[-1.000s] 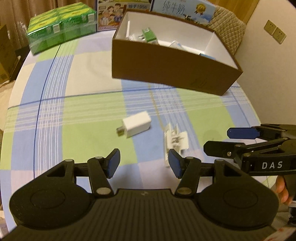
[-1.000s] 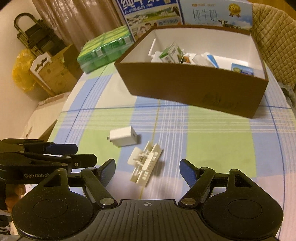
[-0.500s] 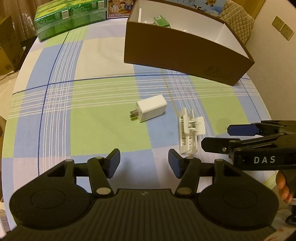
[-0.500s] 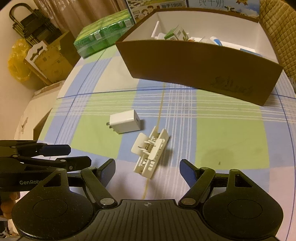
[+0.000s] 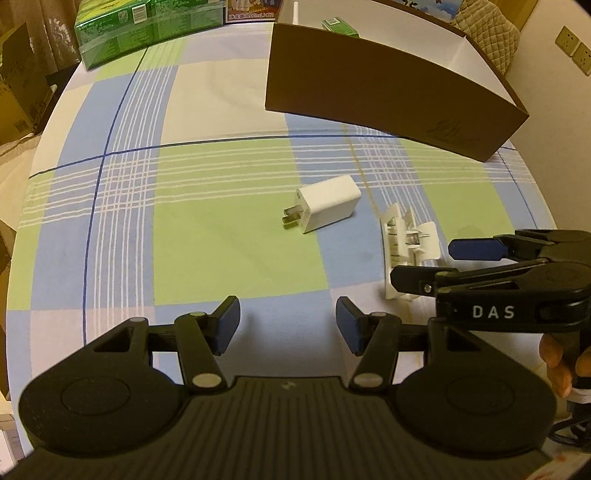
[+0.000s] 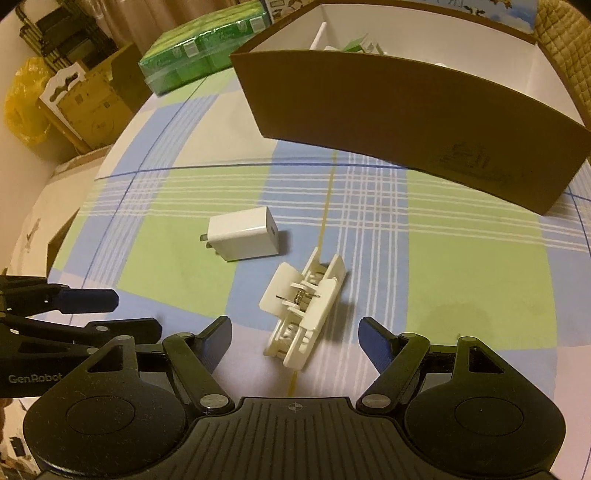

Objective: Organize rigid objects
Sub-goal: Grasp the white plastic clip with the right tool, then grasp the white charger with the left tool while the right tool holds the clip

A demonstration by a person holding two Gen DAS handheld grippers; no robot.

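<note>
A white plug charger (image 5: pixel 325 207) (image 6: pixel 243 239) lies on the checked tablecloth, prongs pointing left. Beside it on the right lies a white plastic clip (image 5: pixel 410 243) (image 6: pixel 306 308) with a metal spring. My left gripper (image 5: pixel 287 326) is open, hovering short of the charger with nothing between its fingers. My right gripper (image 6: pixel 295 341) is open just above the near end of the clip, fingers apart on either side and not touching it. In the left wrist view the right gripper (image 5: pixel 424 262) partly hides the clip. The brown cardboard box (image 5: pixel 388 92) (image 6: pixel 406 122) behind holds several small items.
A green shrink-wrapped pack of cartons (image 5: pixel 144 26) (image 6: pixel 199 55) sits at the table's far left. Milk cartons stand behind the box. Cardboard boxes (image 6: pixel 92 107) and a yellow bag (image 6: pixel 22 107) are on the floor left of the table. A wall (image 5: pixel 546 122) is close on the right.
Both grippers have come down and forward toward the table. The charger and clip now look larger and closer, and the right gripper's fingers now flank the clip's near end. Neither jaw has changed width.
</note>
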